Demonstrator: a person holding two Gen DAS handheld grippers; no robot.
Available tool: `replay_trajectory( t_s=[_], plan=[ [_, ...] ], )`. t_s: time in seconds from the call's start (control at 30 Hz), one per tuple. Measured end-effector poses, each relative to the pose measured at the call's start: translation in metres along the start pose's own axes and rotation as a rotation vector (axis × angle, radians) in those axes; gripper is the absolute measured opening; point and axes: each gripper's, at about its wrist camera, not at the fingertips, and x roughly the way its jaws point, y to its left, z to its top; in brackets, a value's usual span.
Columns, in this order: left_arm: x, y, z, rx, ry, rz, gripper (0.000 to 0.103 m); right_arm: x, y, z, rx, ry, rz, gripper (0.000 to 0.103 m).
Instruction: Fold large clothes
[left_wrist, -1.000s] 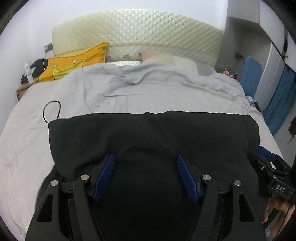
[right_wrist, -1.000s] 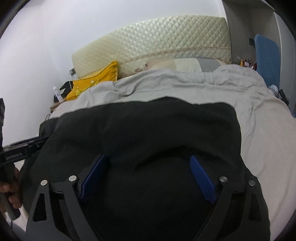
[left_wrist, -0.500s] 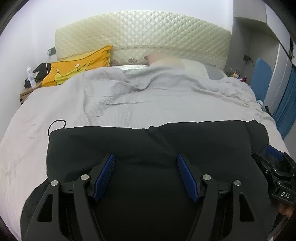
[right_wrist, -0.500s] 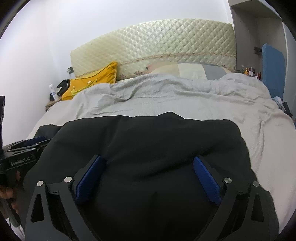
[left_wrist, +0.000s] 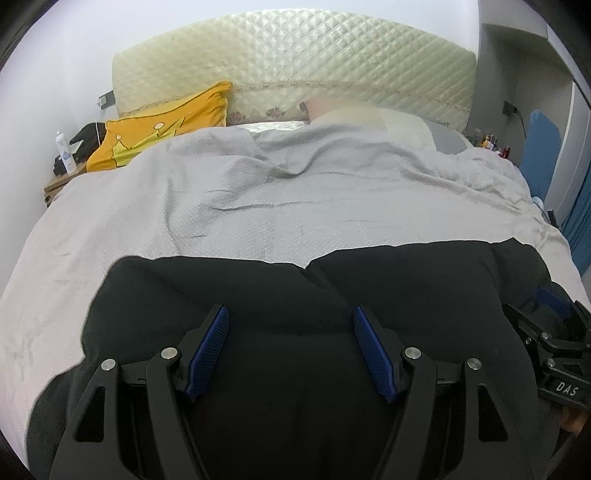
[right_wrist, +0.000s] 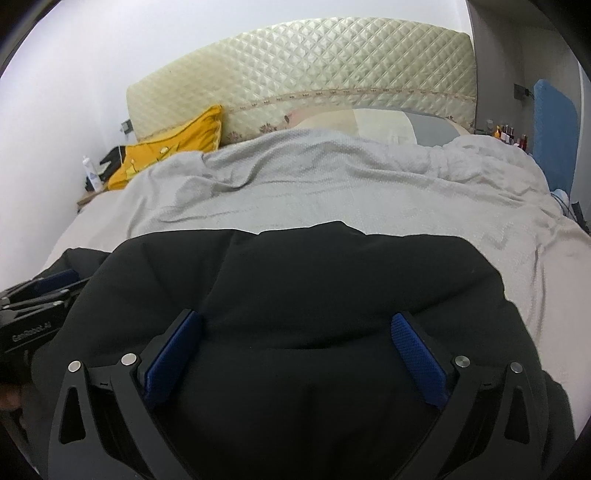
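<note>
Because the black garment fills the lower half of both wrist views, its near edge runs out of the bottom of each frame and its shape is hard to read; folds in the dark cloth barely show. It lies on the grey bedspread at the near end of the bed, its far edge crossing the middle of the frame. The left gripper stands released, jaws spread wide over the cloth, gripping nothing; the right gripper is likewise spread, and whether its blue pads touch the fabric cannot be told. At the lower right edge of the left view the other gripper is partly cut off; a dark bulge of garment hides part of it. Toward the top sit a quilted cream headboard, a yellow cushion at upper left, a pale pillow half covered by the bedspread, and a white bottle at far left; small items at upper right are too tiny to name.
</note>
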Motion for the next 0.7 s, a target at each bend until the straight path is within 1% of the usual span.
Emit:
replay_trajectory(
  t_s=[0.1,0.23,0.3,0.4,0.5,0.57,0.7],
  plan=[
    [-0.016,0.008,-0.004,0.018,-0.042,0.013,0.070,-0.013,0.006,0.001,-0.020,-0.031,0.017,0.103],
    [-0.035,0.031,-0.009,0.019,-0.088,0.068,0.070,-0.030,0.012,0.001,-0.058,-0.095,0.010,0.103],
    [-0.040,0.046,-0.013,0.010,-0.094,0.096,0.070,-0.036,0.014,0.002,-0.052,-0.123,0.038,0.103],
    [-0.032,0.062,-0.021,0.004,-0.055,0.120,0.070,-0.031,0.027,0.002,-0.095,-0.102,0.037,0.103],
    [-0.025,0.073,-0.029,-0.035,-0.039,0.100,0.070,-0.018,0.038,-0.003,-0.146,-0.071,0.027,0.103],
    [-0.020,0.074,-0.034,-0.044,-0.035,0.088,0.070,-0.011,0.039,-0.007,-0.147,-0.072,0.023,0.103],
    [-0.015,0.069,-0.035,-0.034,-0.034,0.090,0.070,-0.002,0.038,-0.010,-0.155,-0.060,0.020,0.103]
  ],
)
